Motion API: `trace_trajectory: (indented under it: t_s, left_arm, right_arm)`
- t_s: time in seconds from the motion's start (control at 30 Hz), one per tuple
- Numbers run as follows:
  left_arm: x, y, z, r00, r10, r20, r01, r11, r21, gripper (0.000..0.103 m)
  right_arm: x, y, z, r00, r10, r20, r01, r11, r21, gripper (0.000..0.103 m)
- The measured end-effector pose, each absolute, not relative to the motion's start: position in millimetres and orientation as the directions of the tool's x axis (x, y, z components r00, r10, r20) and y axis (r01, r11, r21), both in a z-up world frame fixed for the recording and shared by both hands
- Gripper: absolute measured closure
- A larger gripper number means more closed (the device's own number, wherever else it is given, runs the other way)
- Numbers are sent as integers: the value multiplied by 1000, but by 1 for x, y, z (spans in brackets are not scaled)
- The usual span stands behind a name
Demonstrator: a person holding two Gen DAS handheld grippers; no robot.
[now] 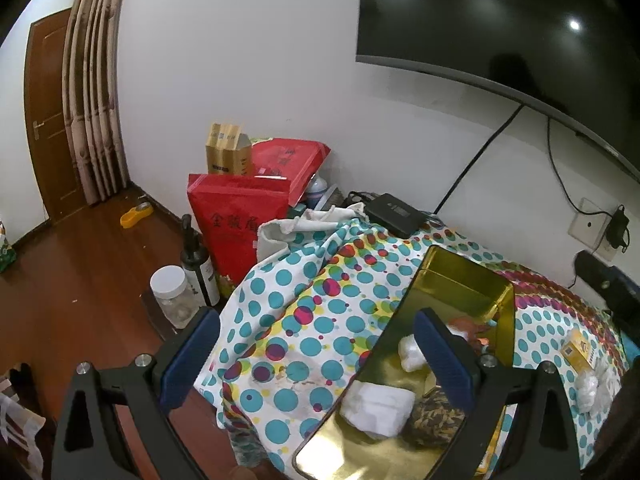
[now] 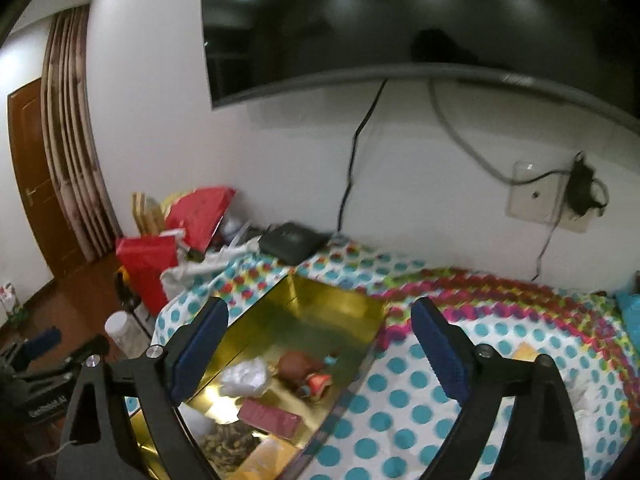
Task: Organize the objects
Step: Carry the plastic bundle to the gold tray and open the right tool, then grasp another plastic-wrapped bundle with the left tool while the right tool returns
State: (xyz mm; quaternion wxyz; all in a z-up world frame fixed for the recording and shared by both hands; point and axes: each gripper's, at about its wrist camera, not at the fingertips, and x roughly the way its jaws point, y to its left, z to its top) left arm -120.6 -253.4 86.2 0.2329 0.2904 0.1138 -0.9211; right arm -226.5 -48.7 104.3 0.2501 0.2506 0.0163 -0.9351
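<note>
A shiny gold tin box (image 1: 460, 276) (image 2: 344, 304) lies open on the polka-dot cloth (image 1: 304, 300) (image 2: 404, 412). Inside it are white wrapped packets (image 1: 378, 402) (image 2: 244, 376), a dark patterned pouch (image 1: 434, 420) (image 2: 228, 442), a pink box (image 2: 270, 418) and a small brown figurine (image 2: 298, 364). My left gripper (image 1: 316, 360) is open, its right finger over the box, its left finger beyond the table's left edge. My right gripper (image 2: 320, 348) is open above the box and holds nothing. A small yellow box (image 1: 578, 354) and a white packet (image 1: 588, 388) lie on the cloth right of the tin.
Red gift bags (image 1: 236, 220) (image 2: 148, 264), a cardboard carton (image 1: 226, 150), a dark bottle (image 1: 198, 268) and a clear jar (image 1: 174, 294) stand on the floor at the left. A black set-top box (image 1: 394, 212) (image 2: 292, 240) sits near the wall under a TV (image 1: 520, 28). Cables hang to a wall socket (image 2: 536, 196).
</note>
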Motion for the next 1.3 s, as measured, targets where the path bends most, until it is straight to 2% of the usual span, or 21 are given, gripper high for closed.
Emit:
trace_trajectory:
  t_s: [0.17,0.37,0.5,0.6,0.7,0.83,1.1,1.23,1.3]
  left_arm:
    - [-126,-230,86,-748,-316,-583,431,-900,-66,3]
    - [-135,-180,79,-784,-236,-574,302,-953,-20,3]
    - [-138,-132,69,-799,-137,-585,166,-986,4,3]
    - [-138,-98,58,-797,-32,-603,54,-998,-18,3]
    - [-140,-68,44,-786,17,-618,-25,-1000,5,3]
    - [-141,-29,25,-776,85,-625,-123,-992,18,3]
    - [-182,55,5,-748,124,-652,-236,-968,88,3]
    - [-212,82,-7,-713,122,-690,-274,-955,114,3]
    - [-225,92,-15,-696,105,-710,-280,-951,134,3]
  right_arm:
    - [-225,-10,99,-773,-405,-489,418,-904,89,5]
    - [-224,68,45,-776,-270,-570,281,-957,71,5]
    - [-218,131,14,-770,-163,-617,159,-985,62,5]
    - [-204,181,-5,-764,-125,-633,63,-991,120,5]
    - [-196,212,-18,-753,-122,-647,12,-985,172,5]
    - [-195,227,-30,-734,-122,-668,10,-986,169,5]
    - [-189,241,-34,-725,-178,-665,50,-977,207,5]
    - [-193,263,-45,-700,-250,-669,5,-938,346,5]
    - [-192,274,-46,-717,-276,-640,-14,-912,410,2]
